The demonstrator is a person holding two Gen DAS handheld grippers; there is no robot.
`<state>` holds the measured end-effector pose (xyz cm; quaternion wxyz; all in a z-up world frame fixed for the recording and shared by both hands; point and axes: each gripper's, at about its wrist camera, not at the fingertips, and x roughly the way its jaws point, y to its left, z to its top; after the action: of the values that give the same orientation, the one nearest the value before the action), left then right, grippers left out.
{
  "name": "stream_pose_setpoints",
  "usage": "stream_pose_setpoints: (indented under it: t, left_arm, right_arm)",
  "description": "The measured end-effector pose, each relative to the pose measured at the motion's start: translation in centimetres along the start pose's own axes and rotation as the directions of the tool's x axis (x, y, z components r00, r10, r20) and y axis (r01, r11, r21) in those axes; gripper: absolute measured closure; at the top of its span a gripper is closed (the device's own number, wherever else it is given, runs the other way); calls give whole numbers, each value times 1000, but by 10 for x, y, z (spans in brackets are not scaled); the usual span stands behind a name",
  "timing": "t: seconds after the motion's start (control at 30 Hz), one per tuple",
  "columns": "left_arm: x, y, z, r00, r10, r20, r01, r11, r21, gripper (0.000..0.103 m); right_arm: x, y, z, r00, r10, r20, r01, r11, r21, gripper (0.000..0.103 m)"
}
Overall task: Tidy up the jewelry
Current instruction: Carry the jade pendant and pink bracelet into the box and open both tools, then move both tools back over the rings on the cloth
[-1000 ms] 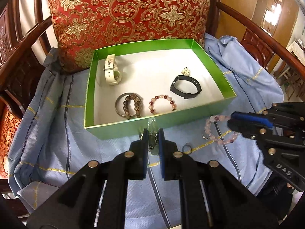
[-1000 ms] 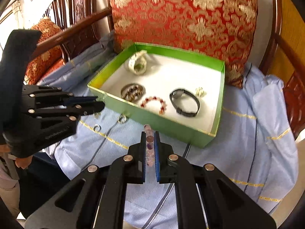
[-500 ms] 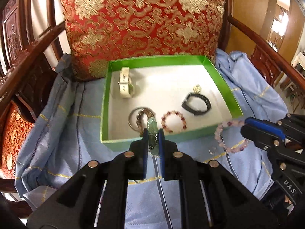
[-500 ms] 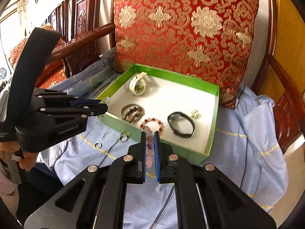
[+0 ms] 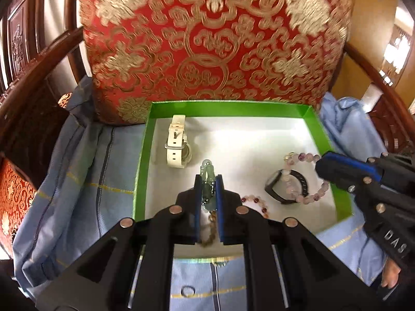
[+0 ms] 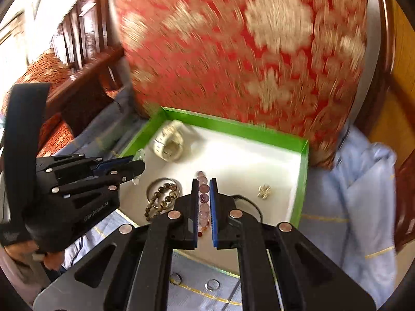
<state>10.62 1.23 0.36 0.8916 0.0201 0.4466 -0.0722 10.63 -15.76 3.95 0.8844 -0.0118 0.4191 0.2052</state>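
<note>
**Both claws loaded over the green box**

Left wrist view first: the left claw [image 5: 208, 181] is clamped tight on a pale green jade piece [image 5: 206, 178], which pokes out past the blue pads, right over the white floor of the green box [image 5: 141, 160]. Inside the box, a cream watch [image 5: 177, 145] stands on its edge near the far left corner, a black band [image 5: 286, 189] lies toward the right wall, and a red-and-pink bead bracelet [image 5: 255, 202] peeks out just beside the claw's right finger. In from the right comes the right claw [image 5: 324, 167], pinching a pink bead bracelet [image 5: 302, 178] that dangles in a loop in front of the black band. The box sits on a light blue cloth [image 5: 85, 176] spread over a wooden chair seat, with a red and gold cushion [image 5: 212, 39] just behind it. A small ring [image 5: 187, 290] lies on the cloth on the near side of the box.

Over to the right wrist view, and it's blurry up top! The right claw [image 6: 203, 194] is closed on the pink beads, strung in a column between the pads, above the box floor. The left claw [image 6: 137, 164] reaches in from the left over the near left corner, something pale at its tip. Below it, a brown bead bracelet [image 6: 160, 199] rests with a metal bangle, and a small gold charm [image 6: 264, 190] lies near the right wall.
</note>
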Motion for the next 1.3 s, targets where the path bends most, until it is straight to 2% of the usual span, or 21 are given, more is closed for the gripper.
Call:
stream_pose_setpoints:
  t: [0.13,0.37,0.4,0.43,0.47,0.6,0.7,0.77,0.83,0.87,0.93,1.03,1.13,1.23,1.3]
  left_arm:
    - [29,-1,8,998,33,-54,-33,999,-10,93]
    - [43,1,9,996,32,-83,-35,999,-31,90]
    - [44,2,10,995,40,-90,-43,999,-25,88]
    - [44,2,9,994,42,-96,-44,999,-23,83]
    - [43,3,8,995,38,-97,-40,999,-25,82]
    - [21,9,1,997,-7,-81,5,1000,-23,79]
    - [0,7,-12,994,-72,-83,75,997,23,73]
    - [-13,1,-24,991,-97,-87,103,992,72,67]
    - [-26,-10,-40,990,-104,-93,116,984,138,57]
    - [-29,-14,-46,990,-106,-98,120,980,156,56]
    - [-28,-20,-59,986,-106,-129,128,975,181,54]
    - [-4,-23,-71,977,-39,-211,80,979,188,54]
    - [30,-19,-77,948,23,-317,29,987,157,56]
    - [53,-15,-77,924,17,-382,27,994,110,56]
    - [63,-15,-77,914,3,-405,39,995,95,56]
  right_arm:
    - [20,-5,9,999,-40,7,40,999,-16,95]
    - [42,-14,20,998,54,-24,-52,996,73,93]
    - [42,-11,19,999,37,-28,-35,997,64,82]
    - [41,-10,19,999,24,-27,-23,998,55,66]
    - [37,-7,18,1000,18,-19,-17,999,43,62]
    - [10,-5,13,999,36,1,-36,999,30,61]
    - [-12,-8,-4,995,91,-37,-90,995,45,61]
    - [-20,-6,-20,987,132,-90,-128,991,42,61]
    - [-22,0,-37,980,137,-145,-136,991,17,61]
    - [-22,4,-44,977,134,-166,-135,991,1,61]
    - [-15,15,-61,968,106,-229,-120,992,-48,61]
    - [10,18,-80,941,26,-339,-47,998,-51,61]
    - [40,7,-89,894,-6,-448,14,1000,15,61]
    - [52,4,-92,877,-13,-480,31,999,29,61]
    - [56,7,-94,872,-32,-489,42,999,10,61]
